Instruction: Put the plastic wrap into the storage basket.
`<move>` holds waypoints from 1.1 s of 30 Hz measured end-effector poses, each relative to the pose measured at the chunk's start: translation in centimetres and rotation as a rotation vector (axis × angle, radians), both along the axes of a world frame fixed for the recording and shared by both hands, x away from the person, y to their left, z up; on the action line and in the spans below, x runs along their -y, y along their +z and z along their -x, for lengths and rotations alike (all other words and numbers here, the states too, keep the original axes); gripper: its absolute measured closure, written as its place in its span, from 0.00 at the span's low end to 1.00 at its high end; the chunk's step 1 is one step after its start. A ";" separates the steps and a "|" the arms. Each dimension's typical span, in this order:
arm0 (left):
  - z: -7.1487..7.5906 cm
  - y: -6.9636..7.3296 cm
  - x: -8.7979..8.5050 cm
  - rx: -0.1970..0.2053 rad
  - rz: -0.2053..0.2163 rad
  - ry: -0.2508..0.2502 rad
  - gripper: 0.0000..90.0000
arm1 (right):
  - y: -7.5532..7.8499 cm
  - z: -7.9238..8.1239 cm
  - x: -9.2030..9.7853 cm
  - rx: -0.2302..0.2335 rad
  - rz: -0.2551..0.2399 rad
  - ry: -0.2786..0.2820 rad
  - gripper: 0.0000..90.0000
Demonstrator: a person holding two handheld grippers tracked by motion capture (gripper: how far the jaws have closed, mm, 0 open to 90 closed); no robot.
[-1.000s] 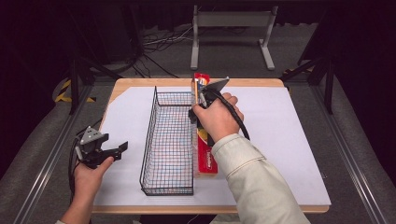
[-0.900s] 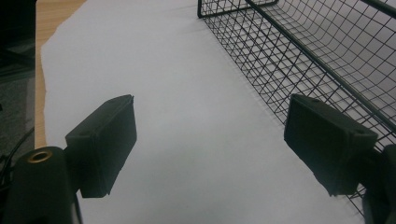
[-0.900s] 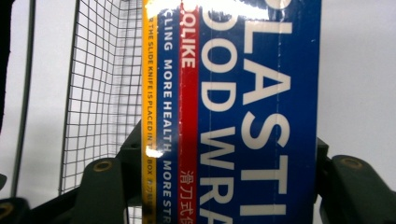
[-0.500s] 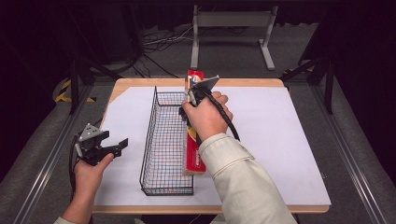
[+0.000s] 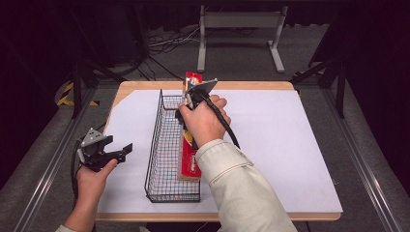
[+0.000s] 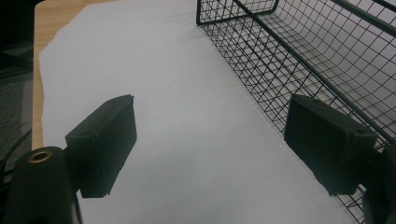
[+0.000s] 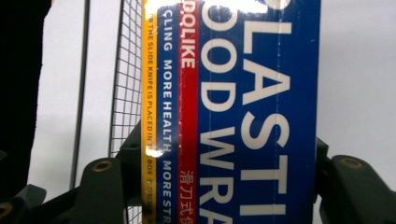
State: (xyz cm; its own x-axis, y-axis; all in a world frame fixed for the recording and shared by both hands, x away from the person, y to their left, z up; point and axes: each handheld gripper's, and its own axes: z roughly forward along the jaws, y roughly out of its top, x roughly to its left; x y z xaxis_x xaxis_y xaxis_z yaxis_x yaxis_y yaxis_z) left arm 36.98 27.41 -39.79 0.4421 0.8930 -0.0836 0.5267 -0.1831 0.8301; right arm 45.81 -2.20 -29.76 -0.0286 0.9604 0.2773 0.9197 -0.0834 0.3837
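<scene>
Wire basket, long axis running near to far on the bench: left tongs spread and empty just to its left; right tongs pinching the plastic wrap box, lengthwise parallel along the basket's right rim.

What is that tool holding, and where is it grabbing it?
The right tool grips a long plastic wrap box across its width, one jaw on each long side, over the wire basket edge. The left tool is open, holding nothing.
</scene>
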 end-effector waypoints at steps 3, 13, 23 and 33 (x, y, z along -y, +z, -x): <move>0.0 0.0 -0.1 -0.002 0.003 0.005 0.20 | -0.2 -0.1 -0.5 -0.002 -0.015 0.001 0.45; 0.0 -0.1 -0.3 -0.010 0.003 0.012 0.20 | -1.5 -0.2 -1.9 0.026 0.026 0.014 0.45; 0.0 -0.2 -0.4 -0.008 0.009 0.018 0.20 | -3.2 -0.4 -2.7 0.002 0.006 -0.002 0.44; -0.1 -0.1 -0.5 -0.010 0.008 0.021 0.20 | -5.1 -0.6 -3.2 -0.027 0.033 -0.007 0.44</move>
State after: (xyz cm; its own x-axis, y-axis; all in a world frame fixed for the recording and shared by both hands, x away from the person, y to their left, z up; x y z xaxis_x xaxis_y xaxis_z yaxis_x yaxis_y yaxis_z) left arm 37.08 27.90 -39.93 0.4220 0.9016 -0.0946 0.5384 -0.1653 0.8263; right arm 46.37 0.98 -34.82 -0.0150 0.9692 0.2457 0.9294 -0.0771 0.3610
